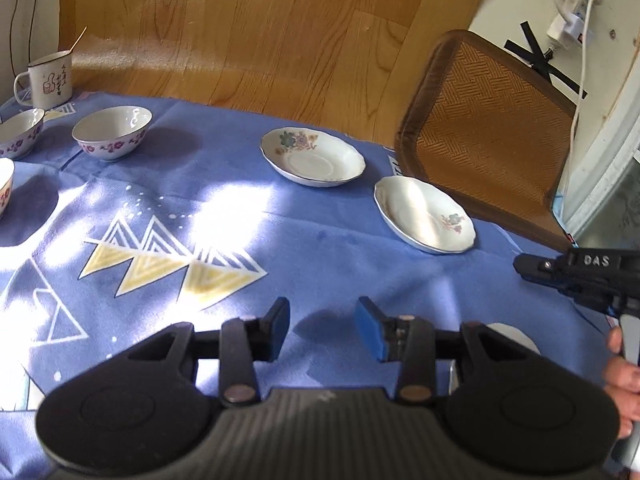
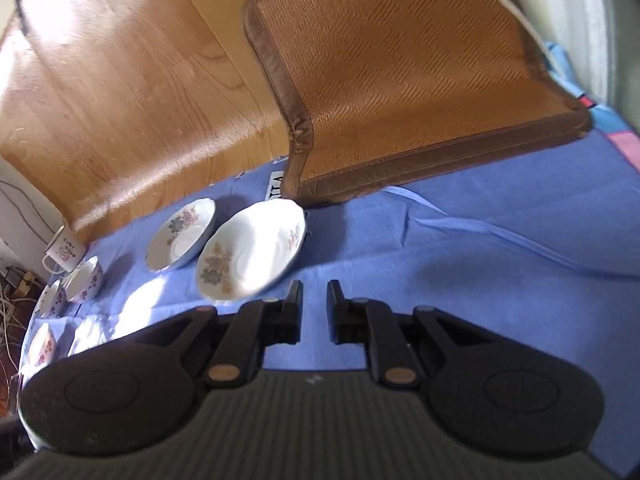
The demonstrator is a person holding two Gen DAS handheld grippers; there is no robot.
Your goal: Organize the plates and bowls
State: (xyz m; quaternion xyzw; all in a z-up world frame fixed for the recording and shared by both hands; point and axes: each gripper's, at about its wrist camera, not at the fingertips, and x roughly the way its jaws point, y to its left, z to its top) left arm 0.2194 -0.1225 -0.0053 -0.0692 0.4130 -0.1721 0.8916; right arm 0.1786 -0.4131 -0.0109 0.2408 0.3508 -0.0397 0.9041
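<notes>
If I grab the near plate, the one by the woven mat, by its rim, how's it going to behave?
The near plate looks like glazed china, so it is probably stiff, breakable and slick under the pads. Its rim flares up off the blue cloth, which should let a finger slip beneath. Held by one edge, it may tilt, since it is wide and shallow.

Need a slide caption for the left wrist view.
Left tool open and empty above blue tablecloth; two plates ahead, bowls far left.

Two plates (image 1: pixel 313 156) (image 1: pixel 425 215) side by side on the cloth (image 1: pixel 280 240), bowls (image 1: pixel 112 131) far left, mat (image 1: pixel 486 128) behind
</notes>
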